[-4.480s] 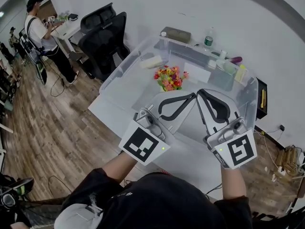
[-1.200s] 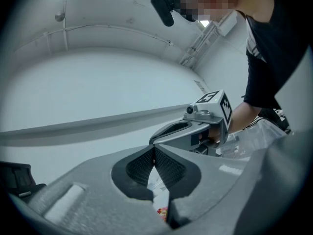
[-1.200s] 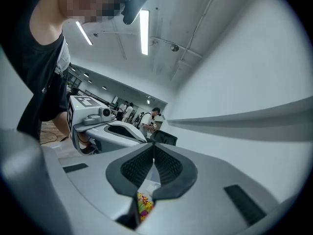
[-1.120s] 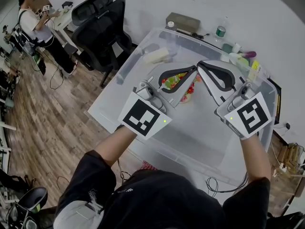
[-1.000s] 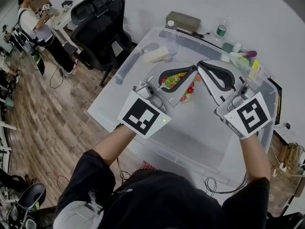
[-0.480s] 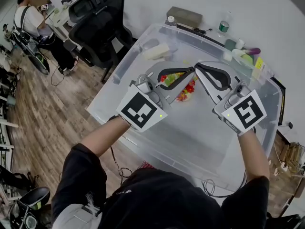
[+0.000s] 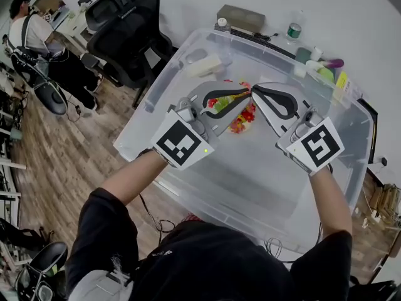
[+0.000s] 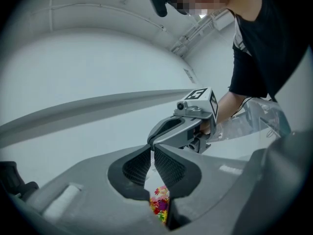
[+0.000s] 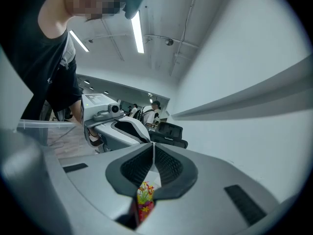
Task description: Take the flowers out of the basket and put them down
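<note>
The left gripper [image 7: 245, 94] and the right gripper [image 7: 255, 93] are both pointing inward over a clear plastic tub [image 7: 188, 168], their tips almost meeting nose to nose. In the left gripper view, the left gripper's [image 8: 152, 152] jaws are pressing flat against each other, with nothing pinched between the ribbed pads. The right gripper [image 9: 153, 147] is showing the same in its own view: jaws together and holding nothing.

The flowers [image 7: 242, 114] (a small bunch of red, orange and yellow blooms with some green) are lying on the tub's bottom, toward its far middle. They are sitting right under the two meeting tips and showing through the gap beneath each pair of jaws [image 8: 160, 207] [image 9: 144, 200]. Whether either tip is touching the blooms I cannot tell.

Each gripper is facing the other: the right one [image 8: 188, 127] is filling the middle of the left gripper view, and the left one [image 9: 117, 126] is doing likewise in the right gripper view.

Beyond the tub a black office chair [image 7: 128, 33] is standing on the wooden floor [image 7: 56, 155], and a person [image 7: 28, 30] is working at a desk in the far corner
</note>
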